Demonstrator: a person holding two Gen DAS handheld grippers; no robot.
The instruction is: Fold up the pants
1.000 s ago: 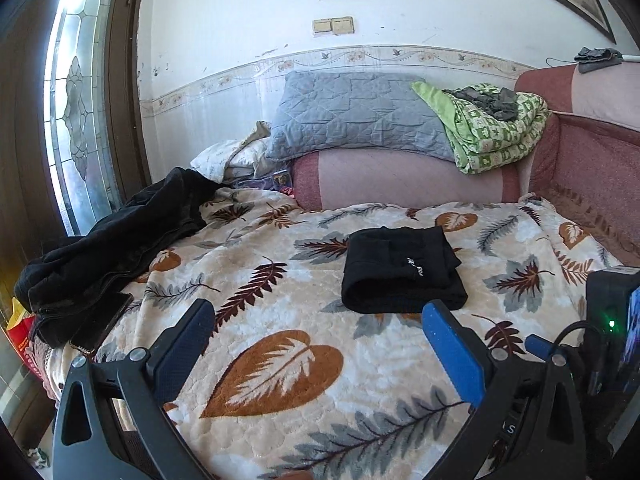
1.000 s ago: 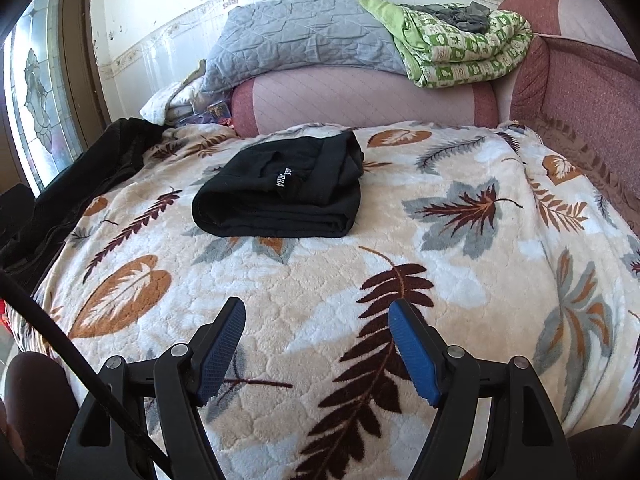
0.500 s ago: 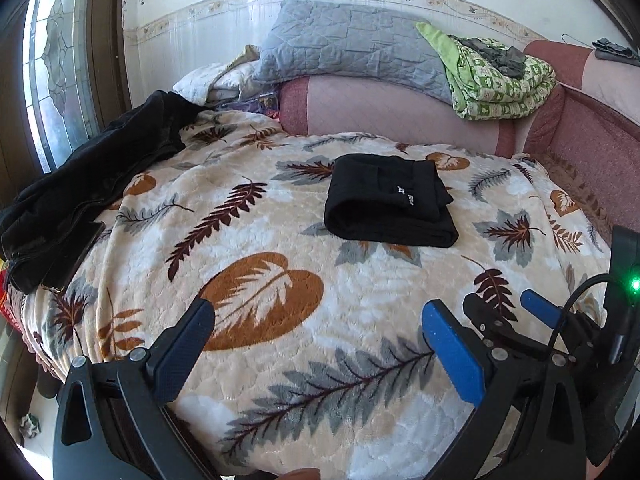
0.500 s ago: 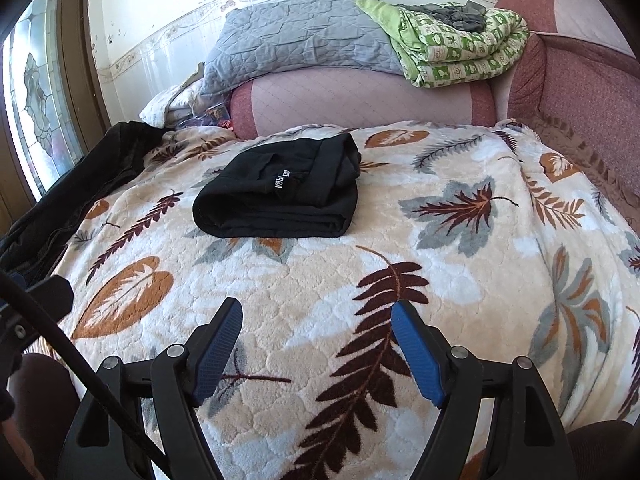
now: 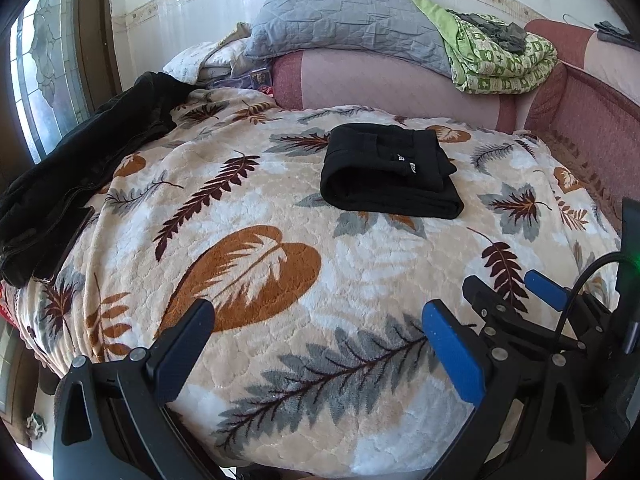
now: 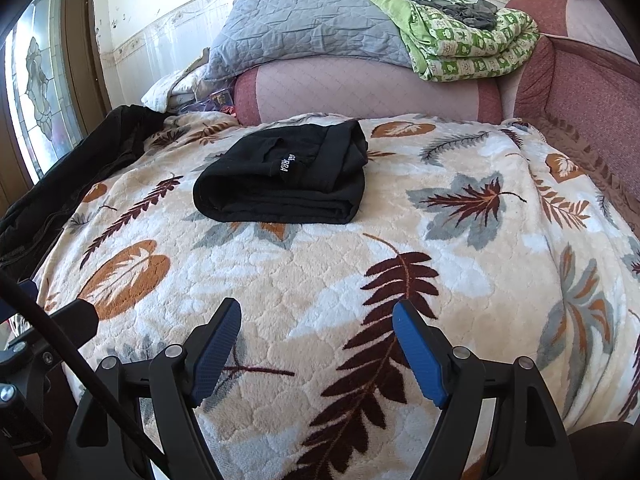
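Left wrist view: folded pants (image 5: pixel 388 172), label print perhaps unreadable; both grippers' fingers spread, empty.

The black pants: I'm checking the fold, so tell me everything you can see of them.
The black pants lie folded into a compact, thick rectangle on the leaf-patterned blanket, the rounded fold edge facing the cameras. The fabric looks soft and matte, layered, with small white lettering on top. Only the blanket touches them; both grippers are open and well short of them.

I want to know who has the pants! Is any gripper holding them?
No. Both the left gripper and right gripper are open and empty; the folded pants lie on the blanket.
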